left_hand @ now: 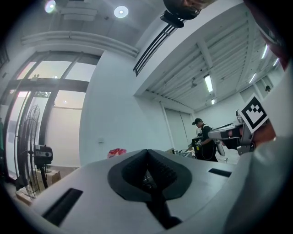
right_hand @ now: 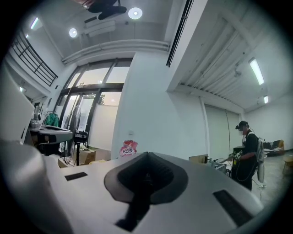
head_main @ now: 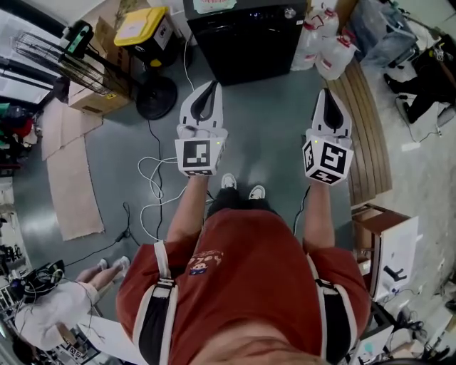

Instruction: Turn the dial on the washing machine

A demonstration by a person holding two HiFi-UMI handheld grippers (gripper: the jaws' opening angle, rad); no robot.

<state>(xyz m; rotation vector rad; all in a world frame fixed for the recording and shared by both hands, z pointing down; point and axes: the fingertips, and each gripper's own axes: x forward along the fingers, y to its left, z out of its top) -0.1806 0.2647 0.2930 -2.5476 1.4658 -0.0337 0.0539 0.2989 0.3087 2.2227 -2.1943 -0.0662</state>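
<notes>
Left gripper view looks along the left claw (left_hand: 147,155): its ribbed dark pads meet at the tips with nothing between them. Right gripper view shows the right claw (right_hand: 146,160) closed the same way, also empty.

From the head view, both claws are held out level ahead of the person. The left claw (head_main: 211,87) is at about 11 o'clock from the red shirt (head_main: 249,278) and the right claw (head_main: 328,94) at about 1 o'clock. They are well apart, and neither touches anything.

The washing machine (head_main: 246,39), a black box, stands on the grey floor (head_main: 263,135) at 12 o'clock, beyond both claw tips. A small round knob (head_main: 288,12) sits near the right end of its top panel, too small to read.

Plastic jugs (head_main: 329,46) stand just beside the machine at its 3 o'clock. A yellow-lidded box (head_main: 142,25) and a fan's round base (head_main: 157,96) lie around 10 o'clock from the left claw. White cables (head_main: 153,185) curl on the floor at its 7 o'clock.
</notes>
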